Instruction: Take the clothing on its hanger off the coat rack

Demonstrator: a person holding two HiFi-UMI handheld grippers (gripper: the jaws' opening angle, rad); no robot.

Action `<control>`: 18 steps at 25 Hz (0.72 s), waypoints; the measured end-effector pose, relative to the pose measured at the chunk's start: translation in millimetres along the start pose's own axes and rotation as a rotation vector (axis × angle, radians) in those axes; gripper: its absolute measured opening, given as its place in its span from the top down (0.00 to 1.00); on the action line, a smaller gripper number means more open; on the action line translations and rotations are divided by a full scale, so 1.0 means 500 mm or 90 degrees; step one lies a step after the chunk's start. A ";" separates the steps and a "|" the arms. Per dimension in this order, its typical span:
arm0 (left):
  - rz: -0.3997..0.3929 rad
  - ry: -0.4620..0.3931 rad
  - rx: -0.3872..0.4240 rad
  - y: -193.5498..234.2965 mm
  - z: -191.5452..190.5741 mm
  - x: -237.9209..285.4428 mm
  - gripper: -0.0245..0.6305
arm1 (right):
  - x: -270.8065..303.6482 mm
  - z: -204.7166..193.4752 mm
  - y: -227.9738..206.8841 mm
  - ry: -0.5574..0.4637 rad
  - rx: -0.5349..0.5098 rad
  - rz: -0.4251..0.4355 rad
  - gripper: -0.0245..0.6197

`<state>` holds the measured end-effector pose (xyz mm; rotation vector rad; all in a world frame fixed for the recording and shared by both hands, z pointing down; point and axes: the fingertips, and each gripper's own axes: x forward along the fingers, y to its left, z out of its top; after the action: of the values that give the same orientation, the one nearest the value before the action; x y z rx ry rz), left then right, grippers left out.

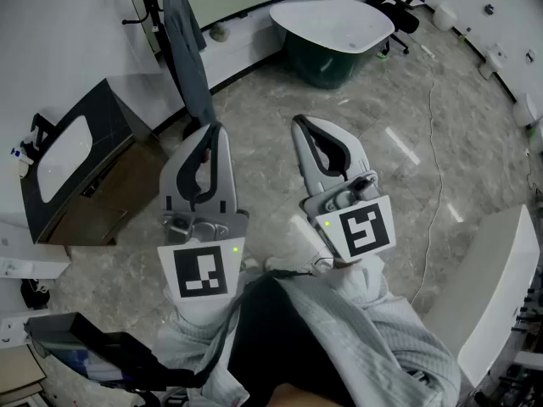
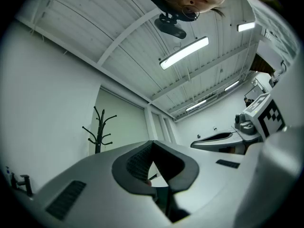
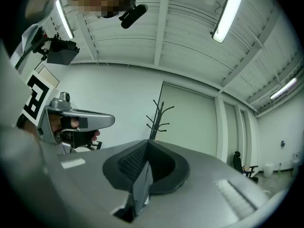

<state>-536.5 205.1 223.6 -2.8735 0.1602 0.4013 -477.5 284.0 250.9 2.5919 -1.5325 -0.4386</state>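
A grey-blue garment (image 1: pixel 188 53) hangs from the black coat rack (image 1: pixel 157 7) at the far upper left of the head view; its hanger is hard to make out. Both grippers are held side by side well short of it, over the marble floor. My left gripper (image 1: pixel 214 128) is shut with nothing in it, its tip pointing toward the garment's lower hem. My right gripper (image 1: pixel 299 122) is also shut and empty. Both gripper views tilt upward: the rack's bare upper prongs (image 2: pixel 99 132) (image 3: pixel 159 118) show against the white wall beyond the closed jaws, and the garment is hidden there.
A dark cabinet with a white basin (image 1: pixel 76 164) stands left of the rack. A white bathtub on a dark base (image 1: pixel 335 28) and an office chair (image 1: pixel 399 7) are at the back. A thin cable (image 1: pixel 433 142) runs over the floor. A white table (image 1: pixel 501 287) is at the right.
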 end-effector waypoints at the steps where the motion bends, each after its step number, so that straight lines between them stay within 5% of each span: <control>1: 0.000 0.001 0.002 -0.002 0.001 0.001 0.96 | 0.000 0.000 0.000 0.001 -0.001 0.002 0.96; 18: -0.003 0.003 -0.006 -0.051 -0.023 0.030 0.96 | -0.022 -0.025 -0.028 -0.005 0.015 0.005 0.96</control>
<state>-515.4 225.7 235.4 -2.8838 0.1533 0.3945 -466.9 299.9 261.7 2.6027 -1.5593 -0.4327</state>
